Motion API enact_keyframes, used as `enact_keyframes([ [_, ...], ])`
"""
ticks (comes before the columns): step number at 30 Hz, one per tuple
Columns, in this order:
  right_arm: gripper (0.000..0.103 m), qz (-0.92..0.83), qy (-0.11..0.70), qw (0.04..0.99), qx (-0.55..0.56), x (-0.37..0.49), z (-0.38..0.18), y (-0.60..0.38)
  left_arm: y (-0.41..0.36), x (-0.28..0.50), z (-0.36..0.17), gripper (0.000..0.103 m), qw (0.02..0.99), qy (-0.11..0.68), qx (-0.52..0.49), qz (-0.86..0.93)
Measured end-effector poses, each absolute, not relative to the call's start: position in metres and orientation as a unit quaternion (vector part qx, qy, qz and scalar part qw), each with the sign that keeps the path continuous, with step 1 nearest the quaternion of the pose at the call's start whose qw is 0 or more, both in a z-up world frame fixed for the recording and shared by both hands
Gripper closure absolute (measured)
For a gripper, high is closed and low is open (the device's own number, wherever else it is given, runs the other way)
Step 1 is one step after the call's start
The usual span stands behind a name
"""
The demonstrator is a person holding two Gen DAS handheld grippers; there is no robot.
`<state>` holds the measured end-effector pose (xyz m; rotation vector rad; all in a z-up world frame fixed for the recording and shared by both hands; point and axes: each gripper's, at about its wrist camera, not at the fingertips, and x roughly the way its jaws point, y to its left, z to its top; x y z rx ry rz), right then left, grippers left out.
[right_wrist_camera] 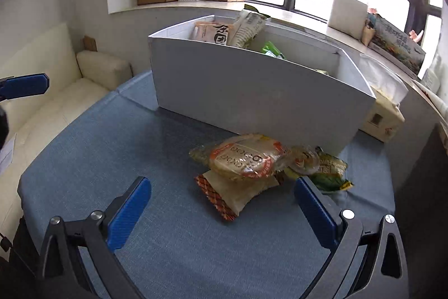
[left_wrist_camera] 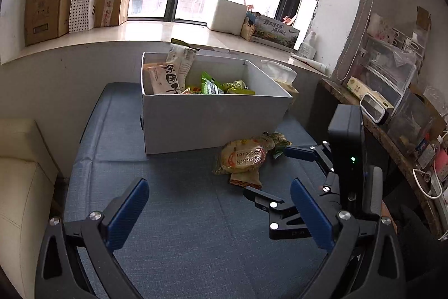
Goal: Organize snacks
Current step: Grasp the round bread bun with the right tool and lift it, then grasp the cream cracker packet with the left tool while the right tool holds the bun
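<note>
The right claw (right_wrist_camera: 221, 203), spread apart and empty, faces the clear round-bread packet (right_wrist_camera: 243, 159) just ahead, nearer than the open left claw (left_wrist_camera: 218, 210).

Snack packets (right_wrist_camera: 246, 161) piled on blue cloth just before white box (right_wrist_camera: 252, 97) holding more snacks (left_wrist_camera: 212, 87).

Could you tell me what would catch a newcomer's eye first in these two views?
The big white box standing at the back of the blue cloth, with snack packets poking above its rim, dominates both views. Just in front of it lies a small heap of loose snacks, topped by a round bread packet resting on a checkered-edge packet. The right gripper is open just short of that heap, and the left gripper is open over bare cloth.
</note>
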<state>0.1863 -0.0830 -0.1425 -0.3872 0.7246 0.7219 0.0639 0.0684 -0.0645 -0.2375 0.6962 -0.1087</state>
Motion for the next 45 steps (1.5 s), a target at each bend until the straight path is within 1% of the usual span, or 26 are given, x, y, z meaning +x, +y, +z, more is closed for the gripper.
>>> enact_keyframes([
  [7, 0.0, 0.337, 0.341, 0.845, -0.237, 0.217, -0.152, -0.053, 0.075, 0.058, -0.069, 0.0, 0.929, 0.341, -0.129, -0.055],
  [11, 0.0, 0.332, 0.372, 0.833, -0.24, 0.235, -0.166, -0.044, 0.077, 0.058, -0.072, 0.0, 0.929, 0.344, -0.131, -0.046],
  [15, 0.0, 0.316, 0.366, 0.834, -0.265, 0.236, -0.176, -0.041, 0.078, 0.058, -0.074, 0.0, 0.927, 0.346, -0.135, -0.05],
  [18, 0.001, 0.312, 0.366, 0.836, -0.265, 0.236, -0.179, -0.043, 0.078, 0.058, -0.076, 0.0, 0.927, 0.348, -0.135, -0.046],
  [20, 0.011, 0.314, 0.362, 0.839, -0.259, 0.233, -0.176, -0.044, 0.079, 0.059, -0.079, 0.0, 0.926, 0.351, -0.137, -0.04],
  [22, 0.024, 0.314, 0.359, 0.842, -0.252, 0.229, -0.172, -0.048, 0.081, 0.06, -0.081, 0.0, 0.924, 0.352, -0.143, -0.041],
  [28, 0.024, 0.319, 0.368, 0.841, -0.234, 0.223, -0.166, -0.059, 0.084, 0.06, -0.084, 0.0, 0.923, 0.355, -0.146, -0.038],
  [36, 0.024, 0.313, 0.323, 0.866, -0.22, 0.192, -0.126, -0.091, 0.083, 0.063, -0.086, 0.0, 0.921, 0.359, -0.147, -0.04],
  [40, 0.024, 0.296, 0.327, 0.879, -0.18, 0.181, -0.109, -0.128, 0.069, 0.073, -0.089, 0.0, 0.921, 0.365, -0.123, -0.06],
  [45, 0.024, 0.271, 0.329, 0.895, -0.133, 0.174, -0.095, -0.175, 0.039, 0.104, -0.104, 0.0, 0.911, 0.392, -0.086, -0.096],
])
